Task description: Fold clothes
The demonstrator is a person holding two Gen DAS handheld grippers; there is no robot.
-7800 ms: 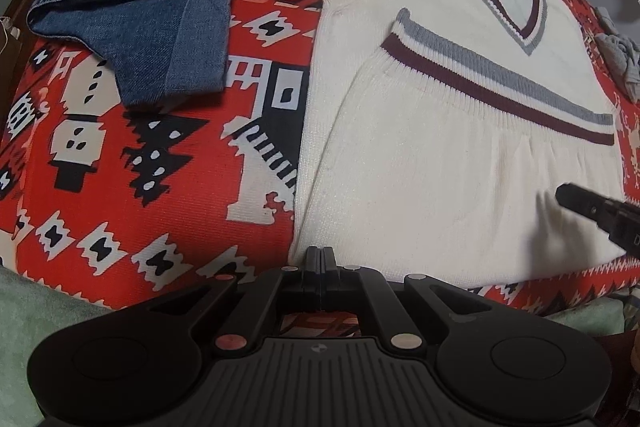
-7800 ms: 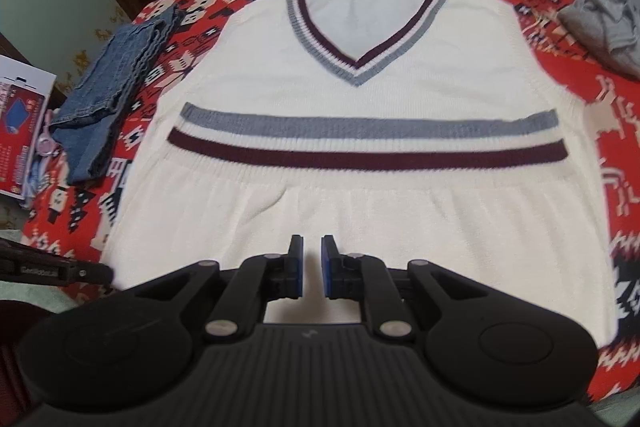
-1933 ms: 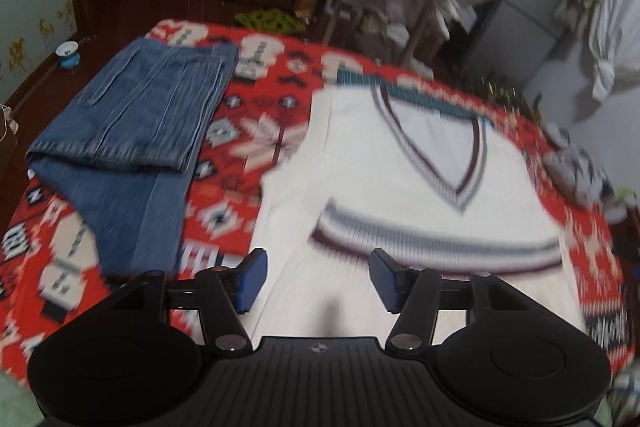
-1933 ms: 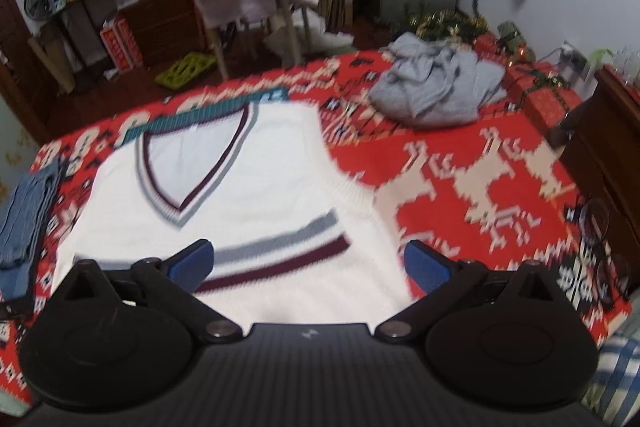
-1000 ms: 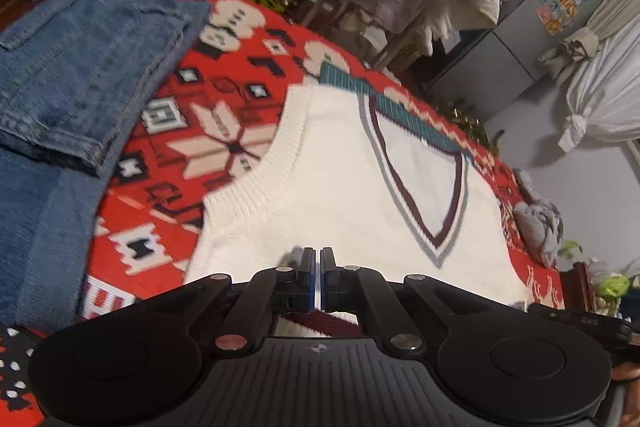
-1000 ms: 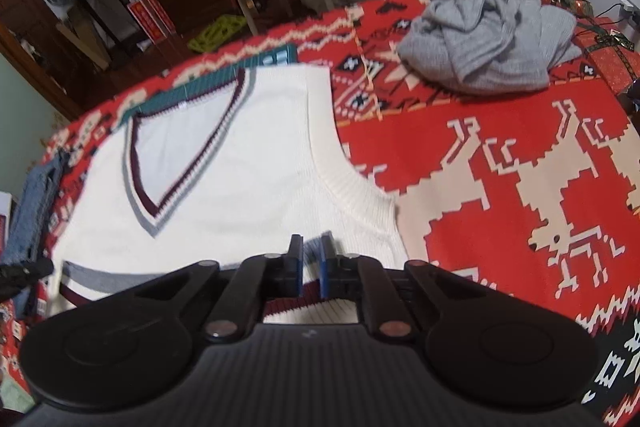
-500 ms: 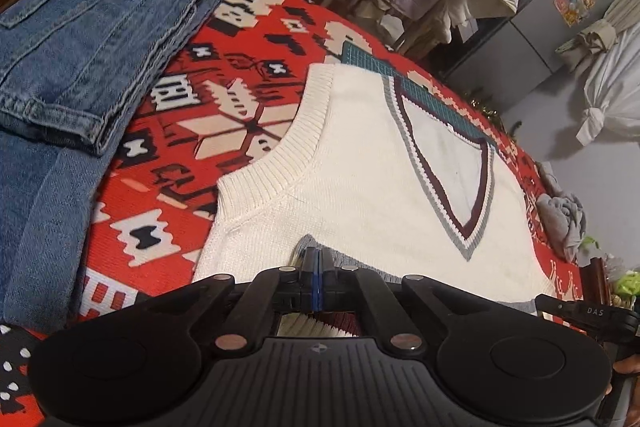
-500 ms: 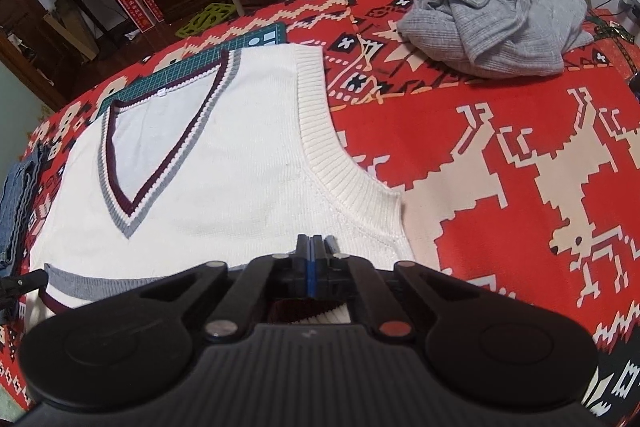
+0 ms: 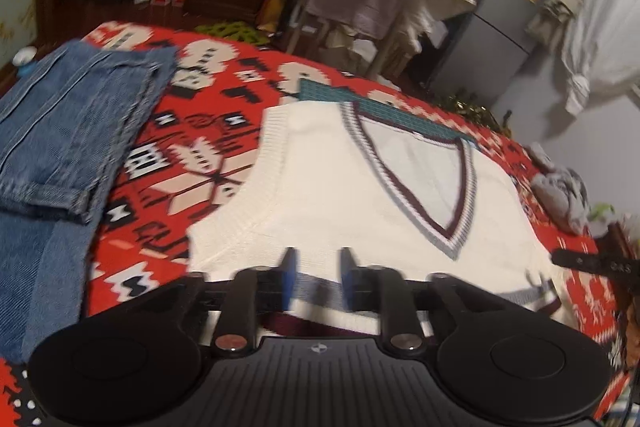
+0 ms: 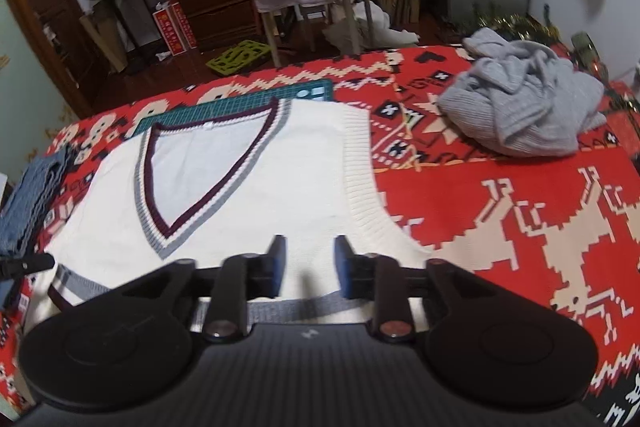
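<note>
Vest (image 9: 340,195) hem lies folded up under both tongs, left (image 9: 316,277) and right (image 10: 306,265), jaws apart, empty; lift clear without snagging it, then fold sideways.

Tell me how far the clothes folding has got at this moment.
Done: the jeans lie folded at the left, and the cream vest's striped hem is folded up over its body. In hand: nothing; the left tongs and right tongs are both open above that folded hem. Left: any further folds on the vest, and the grey garment lies crumpled on the red blanket.
</note>
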